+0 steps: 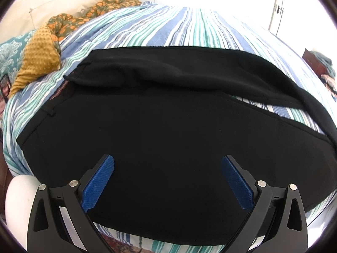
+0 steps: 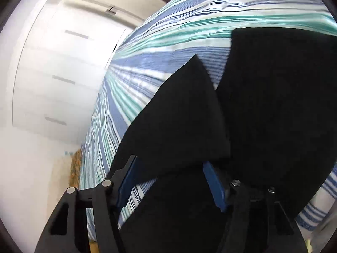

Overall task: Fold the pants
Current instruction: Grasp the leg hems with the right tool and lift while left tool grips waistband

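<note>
Right gripper [image 2: 168, 181] half-spread around pants [image 2: 273, 105] hem flap, pinch uncertain; left gripper [image 1: 168, 181] spread wide above waist end, long axis running rightward.

Both wrist views close above pants [image 1: 160, 113]

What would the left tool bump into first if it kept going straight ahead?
Most likely the flat black fabric pants spread on the striped bedcover. The open left tool points right at them.
</note>
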A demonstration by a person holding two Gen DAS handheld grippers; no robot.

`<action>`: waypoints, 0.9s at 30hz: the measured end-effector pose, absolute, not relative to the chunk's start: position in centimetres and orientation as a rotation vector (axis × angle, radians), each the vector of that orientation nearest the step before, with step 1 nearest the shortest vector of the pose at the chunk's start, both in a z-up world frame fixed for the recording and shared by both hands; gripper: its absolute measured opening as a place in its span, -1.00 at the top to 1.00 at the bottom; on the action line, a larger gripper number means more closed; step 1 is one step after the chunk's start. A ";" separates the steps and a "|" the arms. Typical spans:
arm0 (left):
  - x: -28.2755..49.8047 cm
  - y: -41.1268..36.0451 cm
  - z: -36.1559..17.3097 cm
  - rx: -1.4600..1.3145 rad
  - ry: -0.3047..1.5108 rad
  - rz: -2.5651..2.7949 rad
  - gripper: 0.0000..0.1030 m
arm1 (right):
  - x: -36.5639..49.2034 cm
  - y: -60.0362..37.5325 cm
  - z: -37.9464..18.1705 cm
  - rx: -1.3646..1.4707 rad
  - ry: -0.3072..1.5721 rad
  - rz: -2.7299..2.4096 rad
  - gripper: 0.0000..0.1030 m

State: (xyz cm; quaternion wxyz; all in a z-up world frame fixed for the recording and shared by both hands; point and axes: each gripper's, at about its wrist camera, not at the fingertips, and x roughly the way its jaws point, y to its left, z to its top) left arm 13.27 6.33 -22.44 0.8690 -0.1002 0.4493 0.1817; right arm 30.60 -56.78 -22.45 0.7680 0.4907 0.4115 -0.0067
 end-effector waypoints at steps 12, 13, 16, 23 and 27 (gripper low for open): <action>14.8 5.3 -21.6 -0.267 1.018 0.158 -0.98 | 30.1 -55.4 -17.6 0.846 0.859 0.054 0.88; 15.8 6.0 -20.7 -0.330 1.008 0.089 -0.98 | 30.0 -55.0 -15.8 0.799 0.841 0.113 0.88; 19.7 8.0 -18.3 -0.428 0.979 0.003 -0.98 | 28.3 -53.4 -10.6 0.693 0.768 0.276 0.88; 31.9 13.3 -19.5 -0.813 1.039 -0.074 -0.98 | 22.9 -52.1 -2.3 0.568 0.621 0.464 0.89; 35.3 15.2 -22.3 -1.038 1.076 -0.034 -0.98 | 19.6 -52.4 0.0 0.526 0.581 0.503 0.89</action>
